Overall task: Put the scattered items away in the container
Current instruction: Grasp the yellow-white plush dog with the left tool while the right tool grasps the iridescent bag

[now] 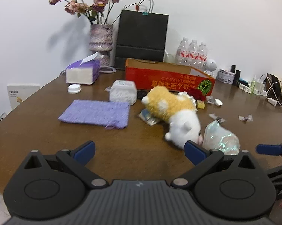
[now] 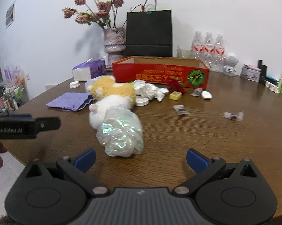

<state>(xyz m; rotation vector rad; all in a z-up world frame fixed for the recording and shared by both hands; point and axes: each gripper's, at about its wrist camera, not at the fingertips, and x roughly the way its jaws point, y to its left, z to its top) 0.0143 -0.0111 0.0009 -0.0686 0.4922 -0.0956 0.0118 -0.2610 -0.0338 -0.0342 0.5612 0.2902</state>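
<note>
Scattered items are spread over the brown worktop (image 2: pixel 197 131) in front of the red cardboard box (image 2: pixel 160 74): a plush toy (image 2: pixel 111 95) is lain against an iridescent bag (image 2: pixel 120 133), with a purple cloth (image 1: pixel 95 113) beside them. Both the left tool (image 1: pixel 139 150) and the right tool (image 2: pixel 140 156) are held wide apart, nothing gripped.

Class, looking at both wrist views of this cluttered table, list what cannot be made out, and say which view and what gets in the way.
1. Inside of the red box: both views, its front wall hides the contents.
2. Plush toy: both views, motion-blurred; in the right wrist view the shiny plastic bag covers its near end.
3. Items under the plush toy: left wrist view, mostly covered.
4. Small wrappers: right wrist view, too blurred to read.
</note>
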